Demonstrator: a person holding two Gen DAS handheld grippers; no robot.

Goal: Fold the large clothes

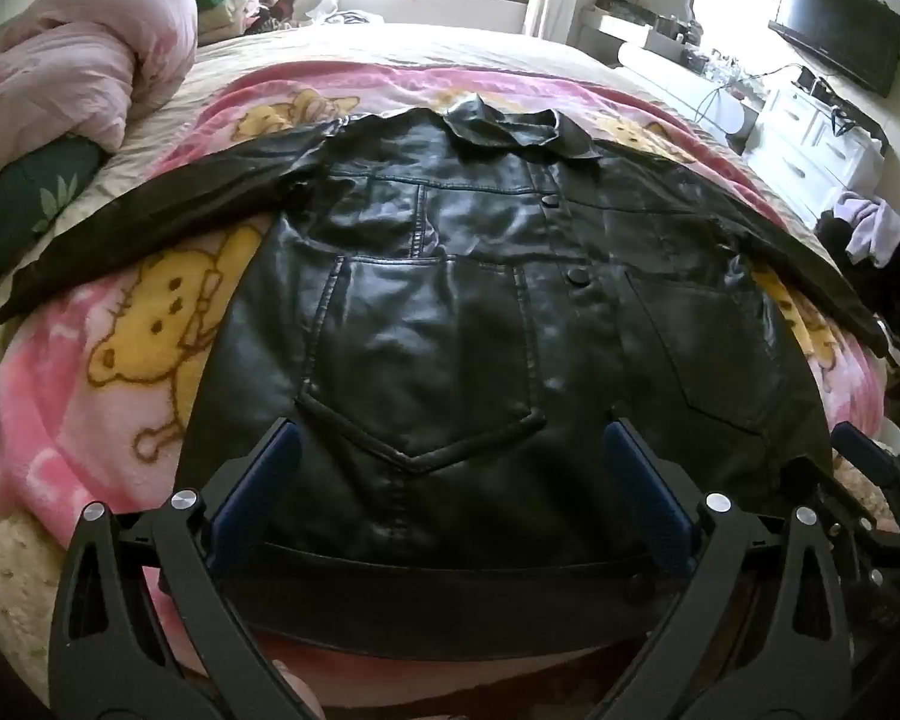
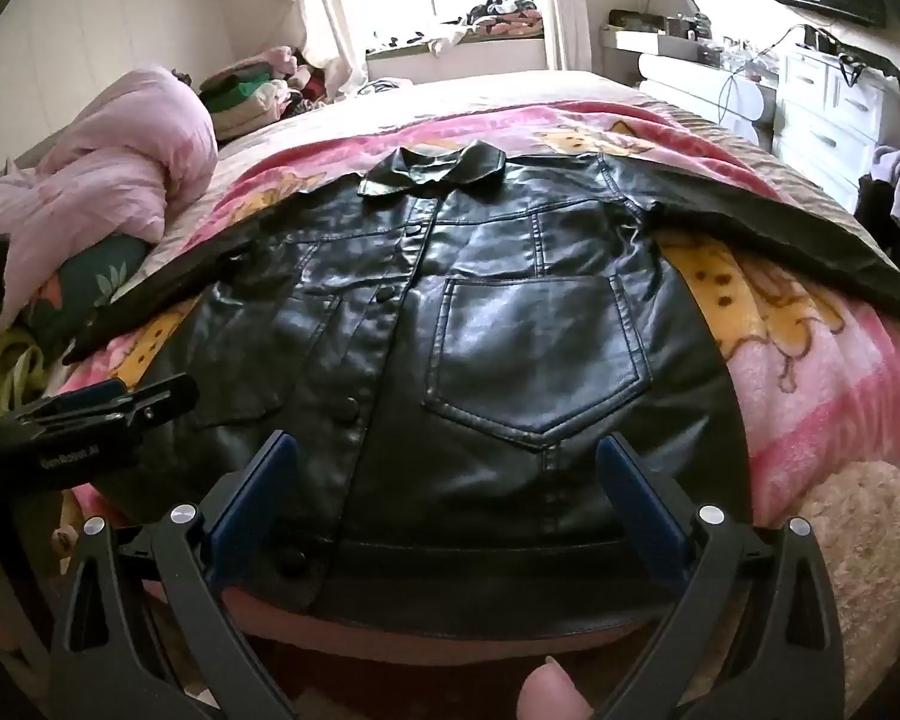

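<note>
Both tools hang wide open over the near hem with nothing between the jaws: my left tool [image 1: 444, 450] over the left pocket, my right tool [image 2: 444, 462] over the right pocket, each tilted down at the jacket [image 1: 480, 312]; the jacket lies face up and buttoned on the pink blanket [image 1: 90, 396] on the bed, collar [image 2: 432, 171] away from me, both sleeves spread out sideways, hem at the near edge. I judge no fold has begun, so the risks are all ahead; this leather looks stiff and glossy, and a shallow pinch on the hem could slip out mid-lift and let the panel flop back crooked; biting too deep could catch the blanket with it and drag the whole bedding along. The right sleeve [image 2: 798, 240] runs toward the bed's edge, and a tug on the body might pull it over the side; the left sleeve [image 1: 150, 222] lies near the pink duvet [image 1: 78, 42] and could snag there. Lifting my two tools unevenly would skew the crease; thick material may also spring open once released.
</note>
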